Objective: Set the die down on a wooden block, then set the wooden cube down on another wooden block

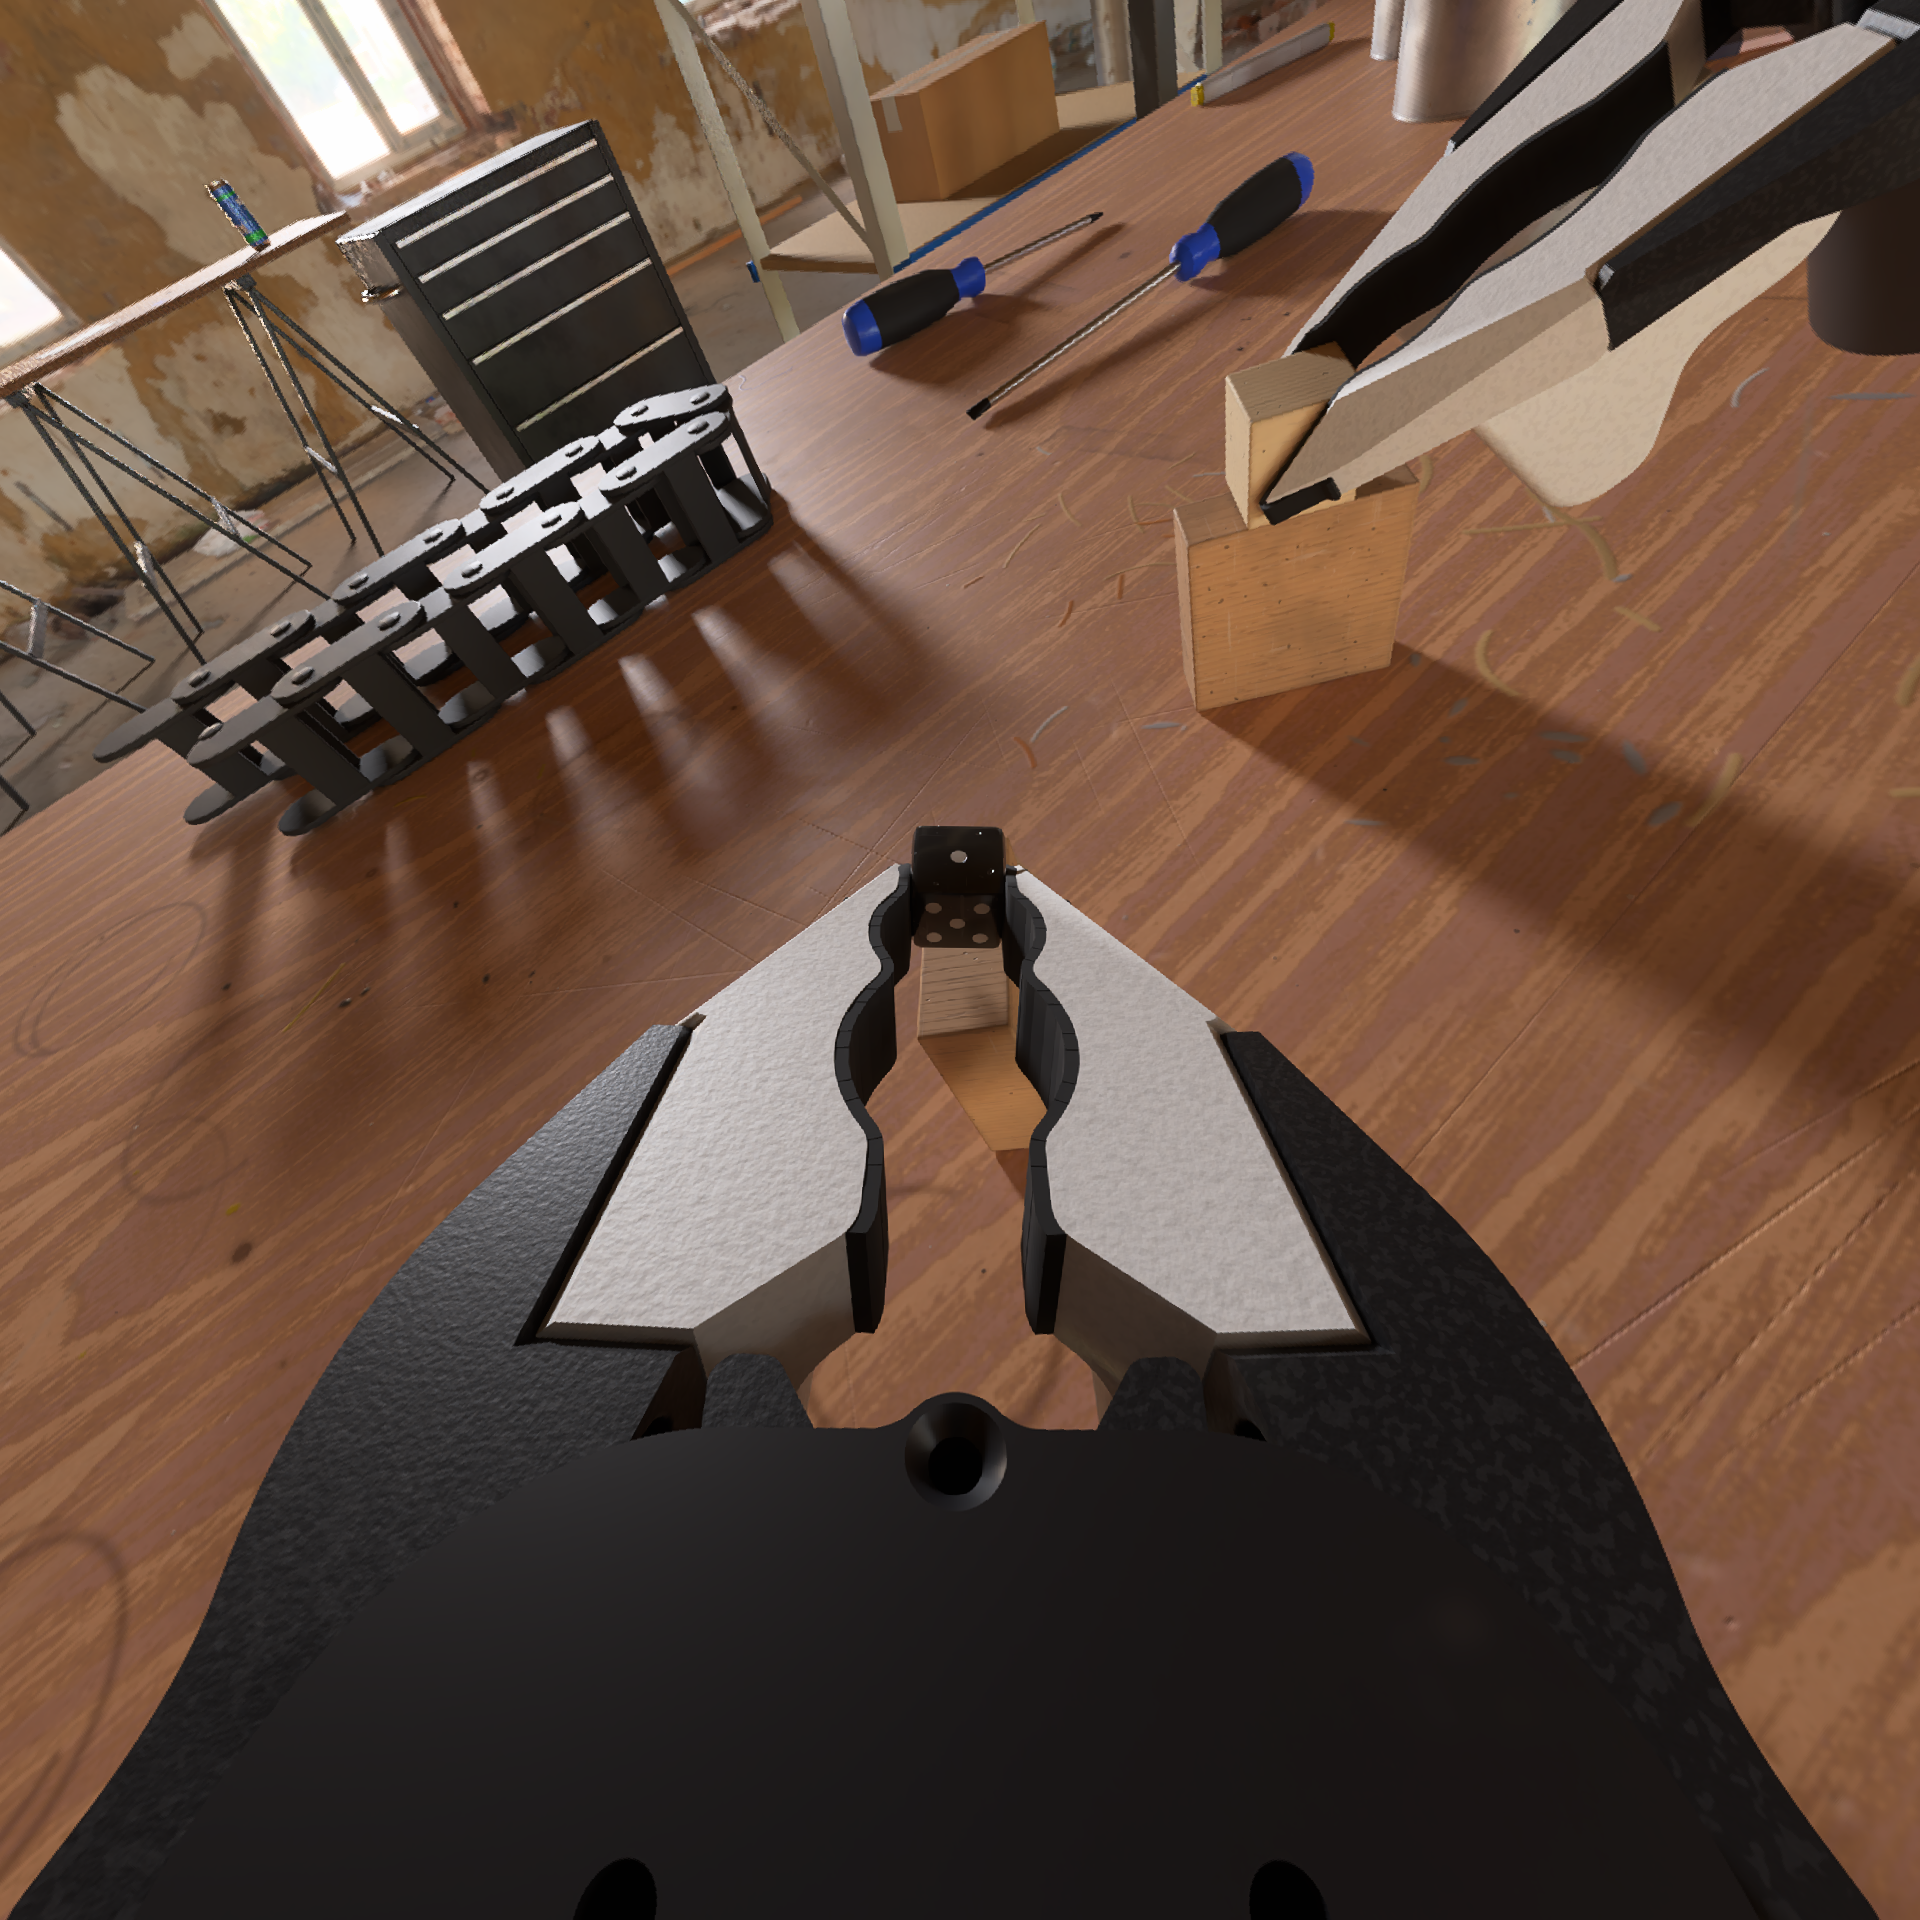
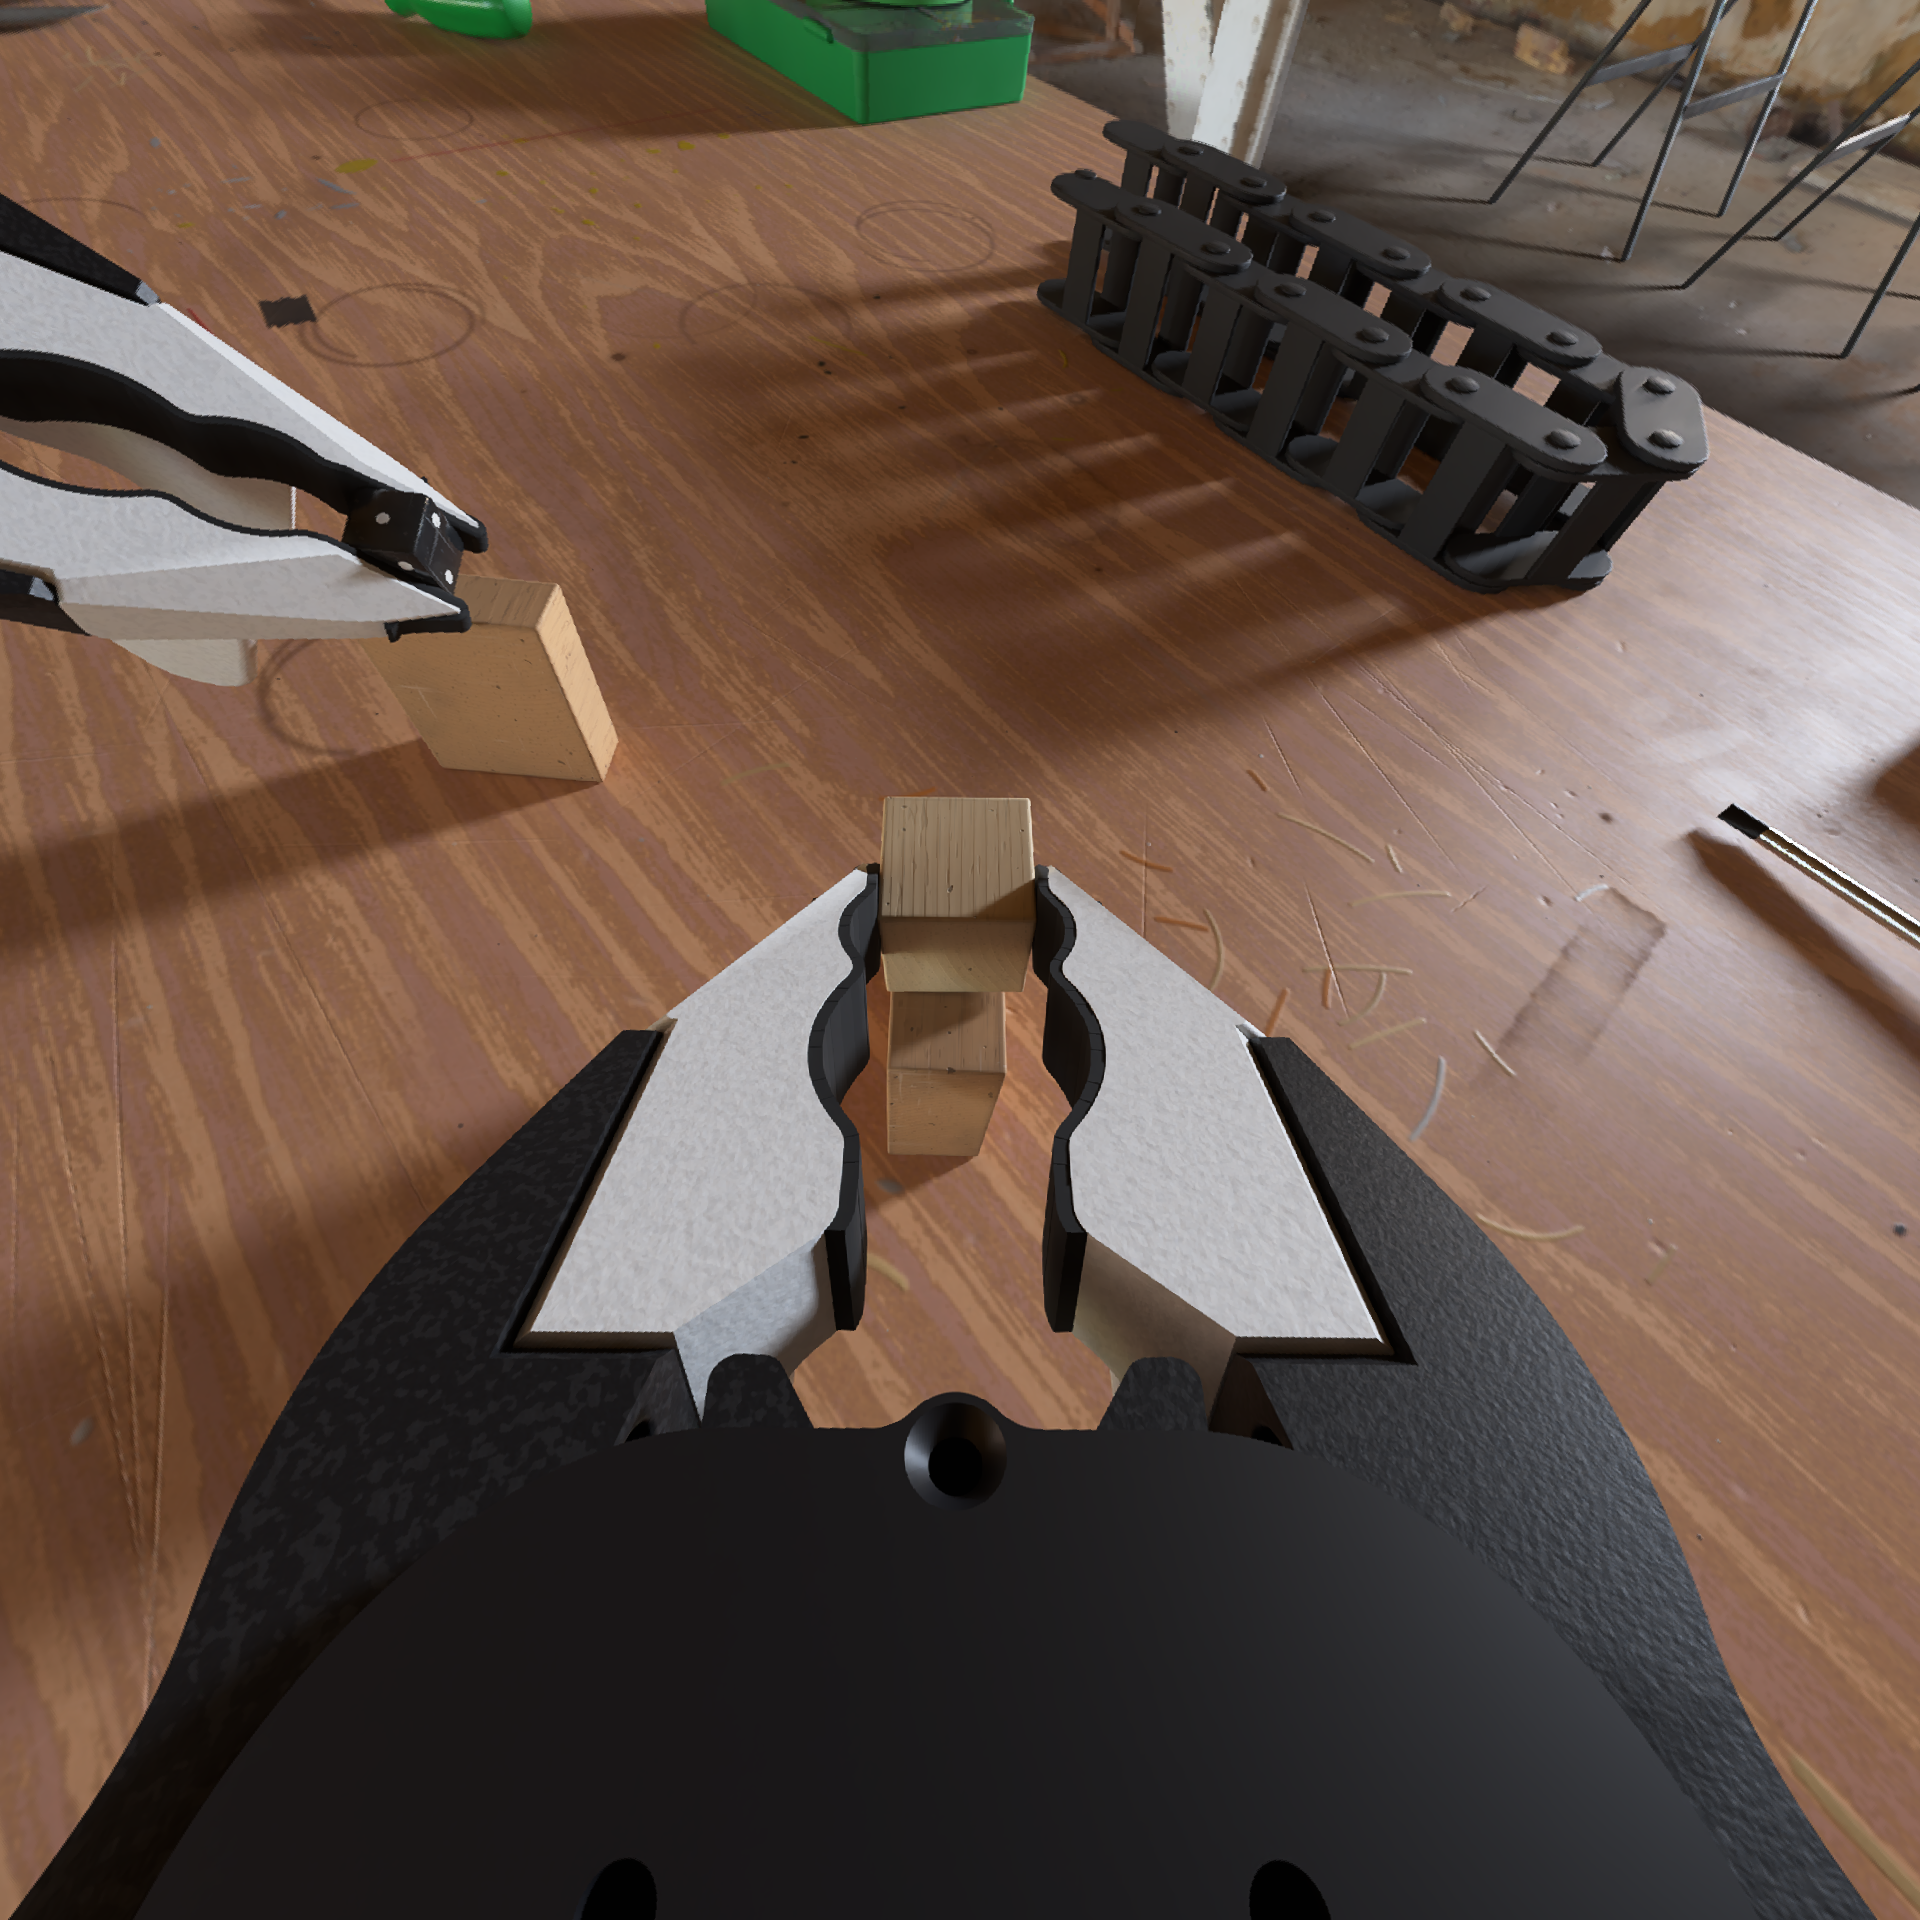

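Note:
My left gripper [image 1: 958, 878] is shut on a black die [image 1: 957, 858] with pale pips, held just above a wooden block [image 1: 966, 1003] on the table. In the right wrist view the left gripper [image 2: 442, 571] shows with the die [image 2: 407, 535] at the top edge of that block [image 2: 509, 686]. My right gripper [image 2: 956, 899] is shut on a pale wooden cube [image 2: 956, 857], which sits at the top of a second wooden block [image 2: 943, 1081]. In the left wrist view the right gripper [image 1: 1299, 457] holds the cube [image 1: 1262, 431] on that block [image 1: 1288, 608].
A black cable chain [image 1: 447, 613] lies left of the blocks, and shows in the right wrist view [image 2: 1371, 353]. Two blue-and-black screwdrivers [image 1: 1236, 223] lie farther back, with a cardboard box [image 1: 966, 114] beyond. A green case [image 2: 883, 52] stands at the far table edge. Wood shavings lie scattered.

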